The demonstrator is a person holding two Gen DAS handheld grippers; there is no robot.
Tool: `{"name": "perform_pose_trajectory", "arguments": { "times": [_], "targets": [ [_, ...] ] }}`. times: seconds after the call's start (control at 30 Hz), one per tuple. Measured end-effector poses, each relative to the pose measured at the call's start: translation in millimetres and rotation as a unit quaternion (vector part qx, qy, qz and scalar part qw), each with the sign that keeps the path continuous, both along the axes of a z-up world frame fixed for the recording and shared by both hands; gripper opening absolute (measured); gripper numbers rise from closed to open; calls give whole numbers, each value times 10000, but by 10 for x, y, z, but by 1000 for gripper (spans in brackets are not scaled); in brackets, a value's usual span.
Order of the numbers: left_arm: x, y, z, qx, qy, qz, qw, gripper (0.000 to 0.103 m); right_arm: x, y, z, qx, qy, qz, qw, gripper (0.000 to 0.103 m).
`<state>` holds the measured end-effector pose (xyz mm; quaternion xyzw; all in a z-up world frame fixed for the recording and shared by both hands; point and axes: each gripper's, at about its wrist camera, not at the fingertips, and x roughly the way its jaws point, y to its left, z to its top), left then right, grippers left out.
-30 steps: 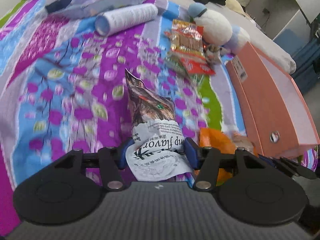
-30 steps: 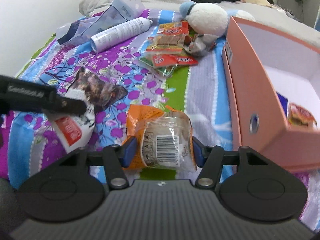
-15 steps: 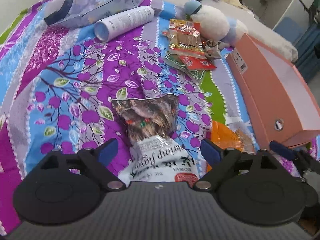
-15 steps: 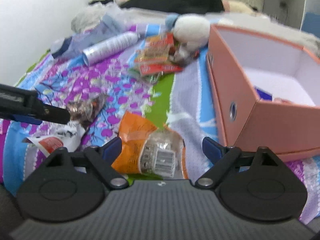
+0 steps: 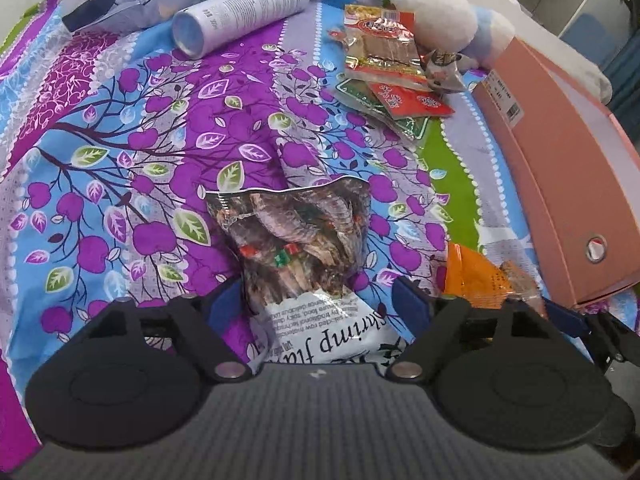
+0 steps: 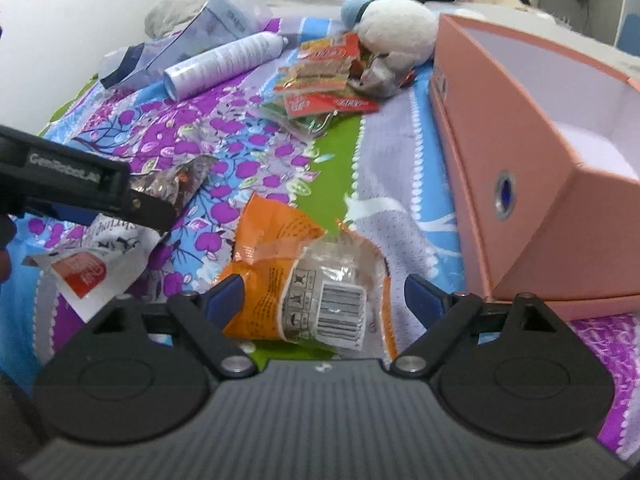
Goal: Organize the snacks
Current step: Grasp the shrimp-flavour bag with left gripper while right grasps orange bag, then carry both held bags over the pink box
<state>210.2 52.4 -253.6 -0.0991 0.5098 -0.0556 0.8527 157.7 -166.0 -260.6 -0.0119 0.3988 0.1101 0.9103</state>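
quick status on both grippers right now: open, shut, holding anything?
Left gripper: jaws closing, pads not yet pressing the white-and-brown shrimp snack bag lying between them.
Right gripper: open, straddling the orange-and-clear snack packet, holding nothing.

Bright, even indoor light; strong fisheye edge warp, slight right-view blur.

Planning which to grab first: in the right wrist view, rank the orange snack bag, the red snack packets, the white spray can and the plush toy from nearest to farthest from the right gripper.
1. Orange snack bag: between the open right gripper fingers.
2. Red snack packets: middle of the bedspread.
3. White spray can (far left) and plush toy (far, right of centre): too close to call.
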Motion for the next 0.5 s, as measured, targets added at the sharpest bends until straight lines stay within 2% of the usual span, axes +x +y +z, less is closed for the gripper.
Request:
{"name": "perform_pose_trajectory", "arguments": {
  "times": [0.07, 0.2, 0.27, 0.5],
  "targets": [
    [4, -9, -10, 27, -17, 27, 10000, 73, 31, 22, -32, 63, 134, 14, 9999, 88],
    [-10, 4, 23, 21, -72, 40, 10000, 60, 40, 68, -15, 124, 172, 31, 9998, 70],
    [-33, 8, 67, -23, -123, 24, 9999, 56, 26, 72, 26, 103, 143, -45, 9998, 66],
    [-205, -34, 327, -115, -399, -7, 9991, 52, -72, -11, 210, 11, -14, -265, 9996, 61]
  ]
}}
